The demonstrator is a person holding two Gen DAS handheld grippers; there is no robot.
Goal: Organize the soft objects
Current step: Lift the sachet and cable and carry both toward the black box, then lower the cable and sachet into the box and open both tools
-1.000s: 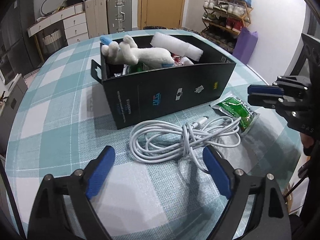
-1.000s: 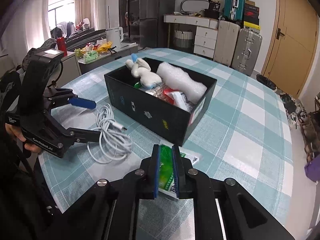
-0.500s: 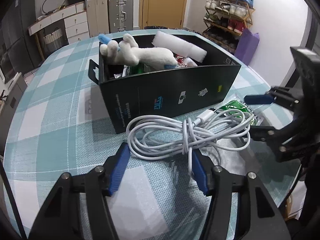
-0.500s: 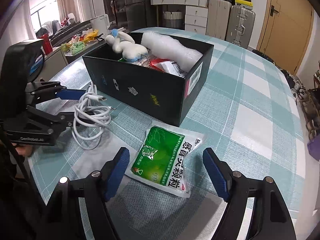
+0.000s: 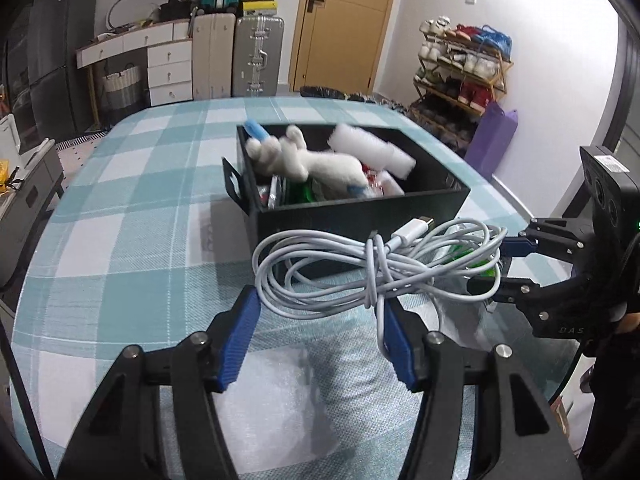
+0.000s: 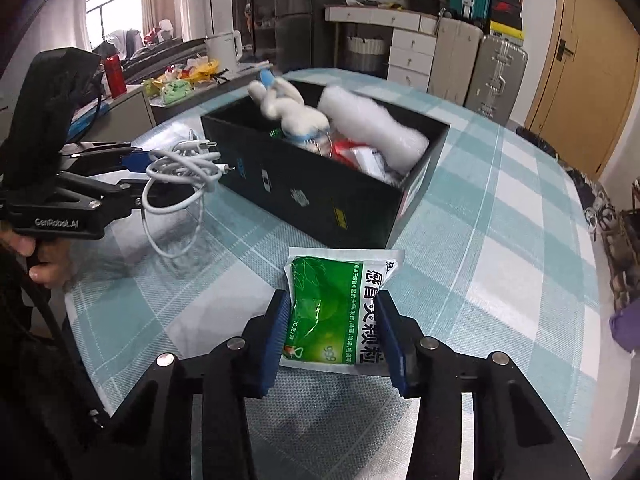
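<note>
My left gripper (image 5: 316, 334) is shut on a coiled white cable (image 5: 376, 268) and holds it lifted off the table, in front of the black box (image 5: 360, 216). The box holds a white plush rabbit (image 5: 304, 160), a white foam roll (image 5: 372, 150) and packets. My right gripper (image 6: 334, 338) has its pads against both sides of a green medicine sachet (image 6: 340, 308) lying on the tablecloth in front of the box (image 6: 320, 184). The left gripper (image 6: 132, 172) with the cable (image 6: 180, 176) shows at the left in the right wrist view.
The round table (image 5: 120, 240) has a teal and white checked cloth. Suitcases (image 5: 256, 56), drawers and a door stand behind it, a shoe rack (image 5: 464, 68) and purple bag at the right. A counter with clutter (image 6: 176, 80) lies beyond the table's far side.
My left gripper closed on the cable and raised it off the table. My right gripper opened, then moved in and closed around the green sachet.
</note>
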